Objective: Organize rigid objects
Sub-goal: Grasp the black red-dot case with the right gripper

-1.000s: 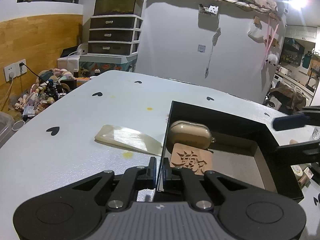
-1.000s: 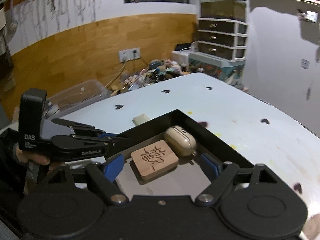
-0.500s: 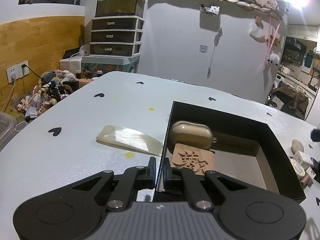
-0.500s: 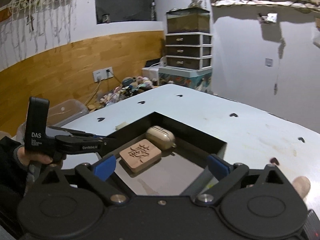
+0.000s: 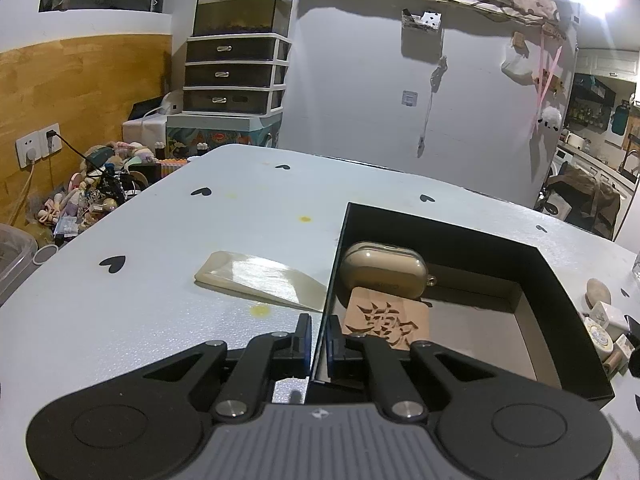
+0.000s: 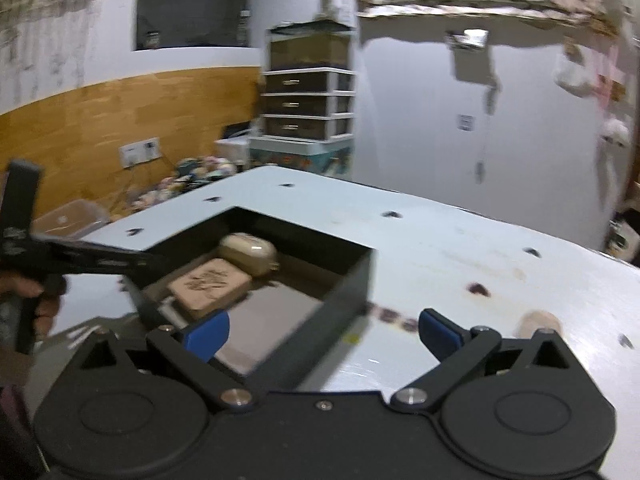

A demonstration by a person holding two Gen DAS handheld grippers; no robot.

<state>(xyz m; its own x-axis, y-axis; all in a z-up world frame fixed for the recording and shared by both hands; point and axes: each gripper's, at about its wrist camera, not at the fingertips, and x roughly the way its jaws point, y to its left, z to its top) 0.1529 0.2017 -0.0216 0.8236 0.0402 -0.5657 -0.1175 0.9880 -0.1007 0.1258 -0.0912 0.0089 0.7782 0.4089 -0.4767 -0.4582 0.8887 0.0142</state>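
Left claw (image 5: 316, 336) is clamped onto the near-left wall of the black box (image 5: 560, 280), one pad outside the wall and one inside, jaws nearly closed with only the thin wall between them. The box sits on the white desk (image 5: 160, 280), which carries small black heart marks and a few yellow spots. Inside the box, at its far-left corner, lies a beige earbud case (image 5: 382, 270) with a small ring on its right end; touching its near side lies a flat wooden block (image 5: 386, 318) with a carved character on top. The rest of the box floor is bare grey. On the desk just left of the box lies a pale, flat wedge-shaped piece (image 5: 260, 278), its narrow end reaching the box wall. Right of the box, near the desk edge, a smooth pebble (image 5: 599, 292) and several small cream-coloured items are clustered; they are too small to identify. Right claw (image 6: 324, 330) has just been opening, and its blue-padded jaws now stand wide apart; the near-right corner of the box shows between them, pads clear of it, nothing gripped. The right wrist view is motion-blurred. In that view a person's hand (image 6: 36, 300) holds the left claw's handle at the left edge.
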